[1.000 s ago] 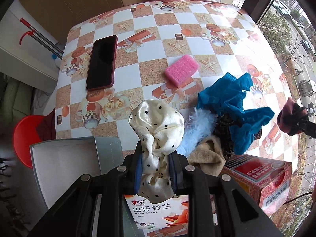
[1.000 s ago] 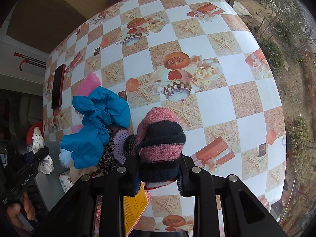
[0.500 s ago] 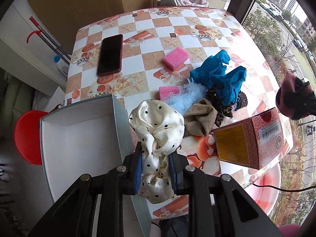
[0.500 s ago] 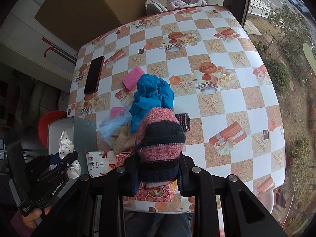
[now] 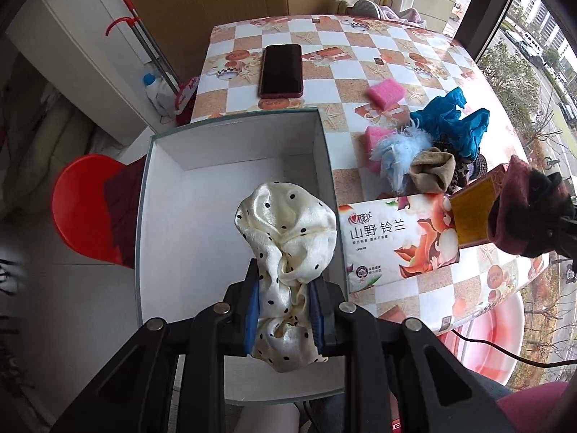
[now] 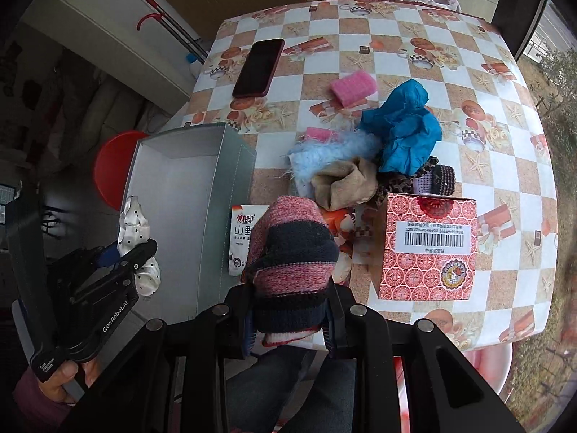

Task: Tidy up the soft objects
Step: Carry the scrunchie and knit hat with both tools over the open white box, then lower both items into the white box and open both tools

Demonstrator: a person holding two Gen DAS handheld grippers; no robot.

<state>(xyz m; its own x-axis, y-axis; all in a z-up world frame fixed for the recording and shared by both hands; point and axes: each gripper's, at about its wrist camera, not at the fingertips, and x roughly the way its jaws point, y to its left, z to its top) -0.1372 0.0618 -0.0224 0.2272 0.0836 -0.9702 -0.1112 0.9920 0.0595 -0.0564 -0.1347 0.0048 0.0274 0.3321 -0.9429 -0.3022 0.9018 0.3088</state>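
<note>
You are holding the cream polka-dot scrunchie [image 5: 285, 241] clenched in your left gripper [image 5: 285, 310] directly above the open white box [image 5: 230, 151], while your right gripper [image 6: 288, 321], gripping the striped knit piece [image 6: 292, 252], is hanging beside it over the tabletop [image 6: 432, 36] edge.

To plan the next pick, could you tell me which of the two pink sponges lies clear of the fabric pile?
The farther pink sponge, lying alone beyond the blue cloth. The nearer pink sponge is partly tucked under the fluffy light-blue piece.
</note>
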